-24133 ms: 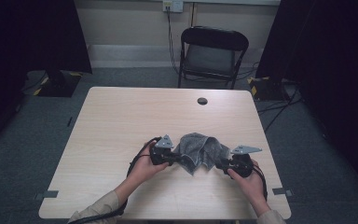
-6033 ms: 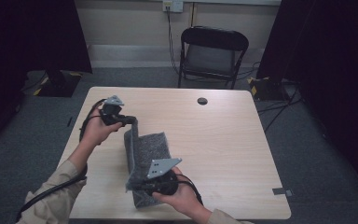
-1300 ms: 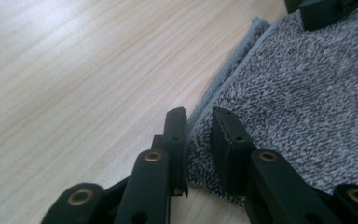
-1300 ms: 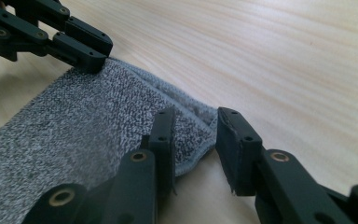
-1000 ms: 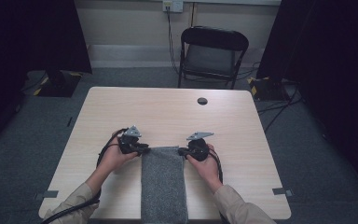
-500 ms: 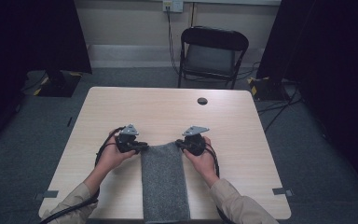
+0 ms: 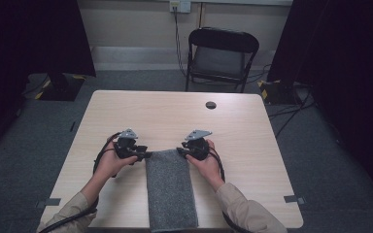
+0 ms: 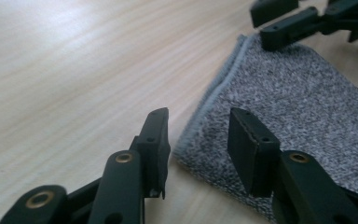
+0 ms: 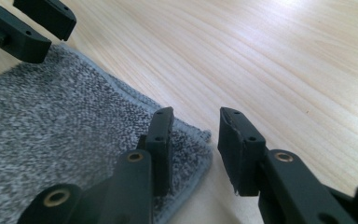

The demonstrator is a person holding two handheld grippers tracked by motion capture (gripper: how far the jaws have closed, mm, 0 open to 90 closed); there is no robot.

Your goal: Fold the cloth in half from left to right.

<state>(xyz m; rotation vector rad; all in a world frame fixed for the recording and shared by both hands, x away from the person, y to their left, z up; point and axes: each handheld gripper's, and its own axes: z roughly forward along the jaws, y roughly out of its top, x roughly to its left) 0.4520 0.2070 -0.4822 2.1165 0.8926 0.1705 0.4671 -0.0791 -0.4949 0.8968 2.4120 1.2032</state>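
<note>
Towel (image 7: 170,187), grey and folded into a long strip, lies flat on the table (image 7: 252,141), running toward my near edge. My left gripper (image 7: 144,155) and right gripper (image 7: 180,151) sit at its far corners, jaws just opened, gripping nothing. Bare wood surrounds them; a small dark disc (image 7: 211,105) lies well beyond.

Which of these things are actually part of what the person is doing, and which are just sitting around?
In use:
- grey flat terry towel
- left gripper, jaws open
- right gripper, jaws open
- pale wooden table

Lying about:
- black folding metal chair
- small black round cap
</note>
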